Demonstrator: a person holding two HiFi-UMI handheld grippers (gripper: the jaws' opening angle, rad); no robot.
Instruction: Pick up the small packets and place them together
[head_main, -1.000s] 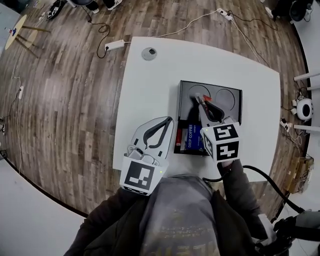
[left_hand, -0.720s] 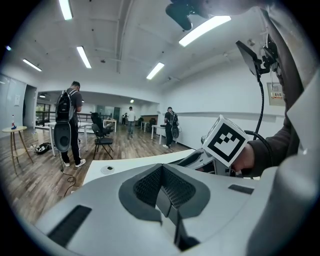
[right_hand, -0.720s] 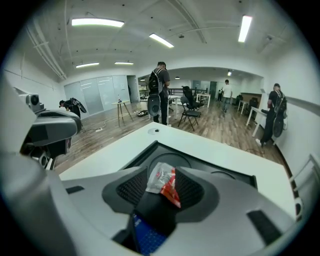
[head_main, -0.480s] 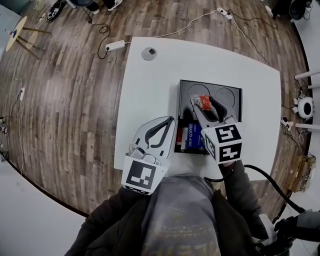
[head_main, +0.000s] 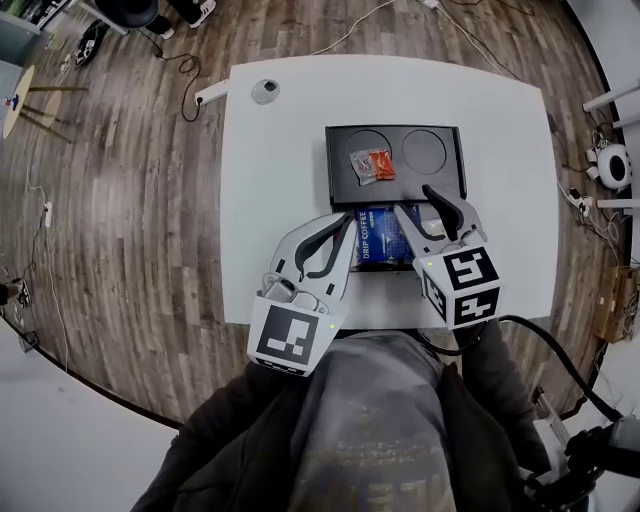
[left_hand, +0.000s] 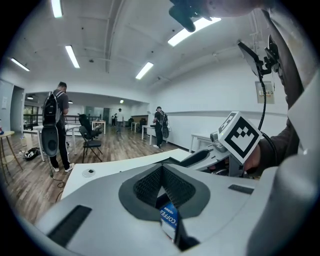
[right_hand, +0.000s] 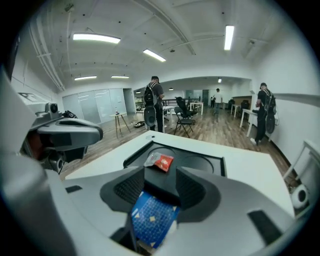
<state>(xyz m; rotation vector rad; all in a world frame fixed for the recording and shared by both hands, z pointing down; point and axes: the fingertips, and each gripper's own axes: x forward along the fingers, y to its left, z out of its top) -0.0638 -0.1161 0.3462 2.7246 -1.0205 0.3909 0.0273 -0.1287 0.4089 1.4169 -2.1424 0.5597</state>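
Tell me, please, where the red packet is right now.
In the head view, the red packet lies in the left round recess of the black tray, beside a silvery packet, beyond the blue coffee box.

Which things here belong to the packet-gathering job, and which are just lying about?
Job:
- small packets, side by side in the black tray
- right claw, jaws just opened, gripping nothing

Lying about:
- blue coffee box
- round disc on the white table
- power strip on the floor
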